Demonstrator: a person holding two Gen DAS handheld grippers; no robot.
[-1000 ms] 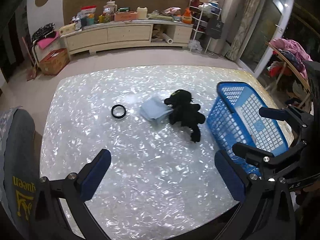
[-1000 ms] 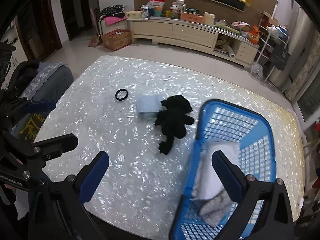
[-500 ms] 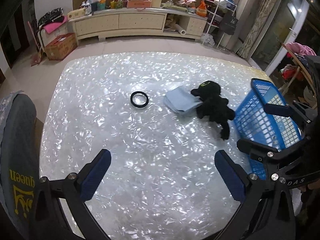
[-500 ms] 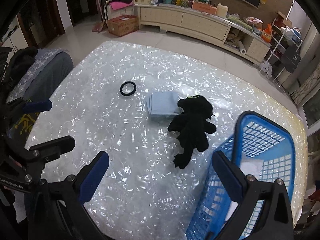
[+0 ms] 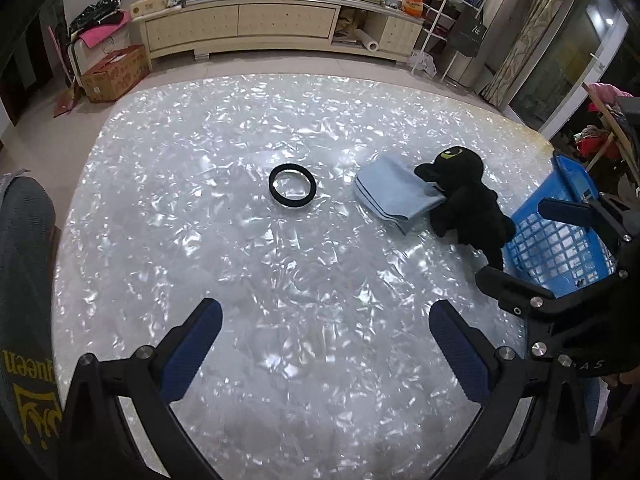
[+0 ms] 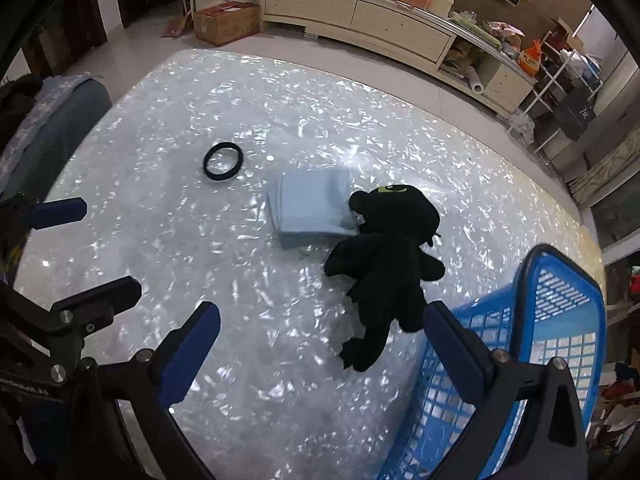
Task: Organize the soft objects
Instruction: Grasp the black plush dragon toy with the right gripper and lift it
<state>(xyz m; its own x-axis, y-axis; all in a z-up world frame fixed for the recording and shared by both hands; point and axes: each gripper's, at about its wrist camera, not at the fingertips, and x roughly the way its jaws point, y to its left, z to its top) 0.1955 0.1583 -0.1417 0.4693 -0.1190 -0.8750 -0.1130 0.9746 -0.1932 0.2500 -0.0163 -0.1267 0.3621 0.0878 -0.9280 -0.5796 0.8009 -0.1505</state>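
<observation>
A black plush toy (image 6: 388, 252) lies on the shiny white table (image 6: 248, 120), partly on a folded light-blue cloth (image 6: 314, 206). A blue mesh basket (image 6: 560, 320) stands just right of the toy. A black ring (image 6: 223, 160) lies to the left. My right gripper (image 6: 320, 344) is open and empty, near the toy's tail end and the basket rim. My left gripper (image 5: 326, 340) is open and empty above the table's near side, with the ring (image 5: 292, 189), cloth (image 5: 394, 196), toy (image 5: 466, 200) and basket (image 5: 560, 236) ahead of it.
A grey cushioned chair (image 5: 24, 280) stands at the table's left edge. A long cream sideboard (image 5: 260, 28) with clutter lines the far wall, a cardboard box (image 5: 114, 74) on the floor beside it. A wire rack (image 5: 452, 24) stands at the back right.
Both grippers have swung left and forward. The basket has slid toward the right edge of both views, and the towel inside it is out of sight. Both stay open.
</observation>
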